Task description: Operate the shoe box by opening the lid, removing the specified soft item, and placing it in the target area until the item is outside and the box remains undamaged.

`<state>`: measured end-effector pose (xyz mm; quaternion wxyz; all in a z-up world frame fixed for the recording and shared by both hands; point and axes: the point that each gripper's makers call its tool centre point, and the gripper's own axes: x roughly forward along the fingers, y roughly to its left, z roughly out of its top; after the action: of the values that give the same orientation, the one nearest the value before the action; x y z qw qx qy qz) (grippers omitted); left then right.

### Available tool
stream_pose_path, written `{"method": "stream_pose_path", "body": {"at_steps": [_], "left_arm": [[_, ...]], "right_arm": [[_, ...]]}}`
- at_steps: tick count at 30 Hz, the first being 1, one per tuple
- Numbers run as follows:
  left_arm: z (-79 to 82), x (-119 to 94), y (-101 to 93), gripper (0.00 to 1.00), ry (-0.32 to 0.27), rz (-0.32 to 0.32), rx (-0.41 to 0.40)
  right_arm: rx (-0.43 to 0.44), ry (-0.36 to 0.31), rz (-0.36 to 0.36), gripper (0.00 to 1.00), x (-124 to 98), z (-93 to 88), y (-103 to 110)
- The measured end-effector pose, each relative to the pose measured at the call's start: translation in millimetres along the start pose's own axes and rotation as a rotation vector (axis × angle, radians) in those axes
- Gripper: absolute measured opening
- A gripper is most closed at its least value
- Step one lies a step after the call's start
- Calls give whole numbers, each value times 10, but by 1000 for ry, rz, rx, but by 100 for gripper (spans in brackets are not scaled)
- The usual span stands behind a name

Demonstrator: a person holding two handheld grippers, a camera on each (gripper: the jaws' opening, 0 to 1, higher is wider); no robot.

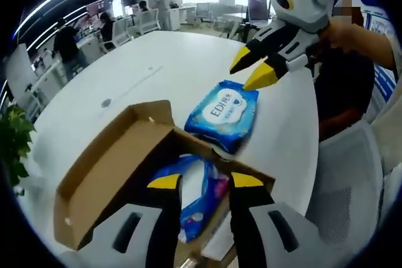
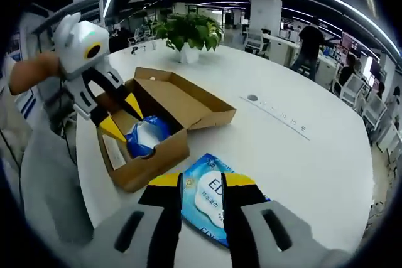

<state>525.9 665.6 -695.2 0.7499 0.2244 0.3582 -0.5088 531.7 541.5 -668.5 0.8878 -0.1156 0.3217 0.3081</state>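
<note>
The brown cardboard shoe box (image 1: 107,174) (image 2: 157,152) lies on the white table with its lid folded back flat. A crumpled blue soft packet (image 1: 198,196) (image 2: 146,135) lies inside it. My left gripper (image 1: 206,181) (image 2: 123,117) hangs open just above the box, its yellow-tipped jaws either side of that packet. A flat blue wipes pack (image 1: 223,114) (image 2: 210,202) rests on the table beside the box. My right gripper (image 2: 202,180) (image 1: 254,70) is open above this pack, apart from it.
The white round table (image 1: 157,67) (image 2: 301,155) has a cable grommet (image 2: 252,98) and a potted plant (image 2: 188,32) at its far side. Office chairs (image 1: 147,20), desks and several people stand beyond. A person's arm (image 2: 28,70) holds the left gripper near the table edge.
</note>
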Motion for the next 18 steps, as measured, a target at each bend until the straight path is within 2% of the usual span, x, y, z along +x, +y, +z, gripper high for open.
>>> {"method": "stream_pose_path", "body": {"at_steps": [14,18], "left_arm": [[-275,-6,135,30,33,-37,60],[-300,-11,223,30,34,-24,43]], "right_arm": [[-111,-7,68,21,230,221,286],[-142,-3,88,20,309,259,376]]}}
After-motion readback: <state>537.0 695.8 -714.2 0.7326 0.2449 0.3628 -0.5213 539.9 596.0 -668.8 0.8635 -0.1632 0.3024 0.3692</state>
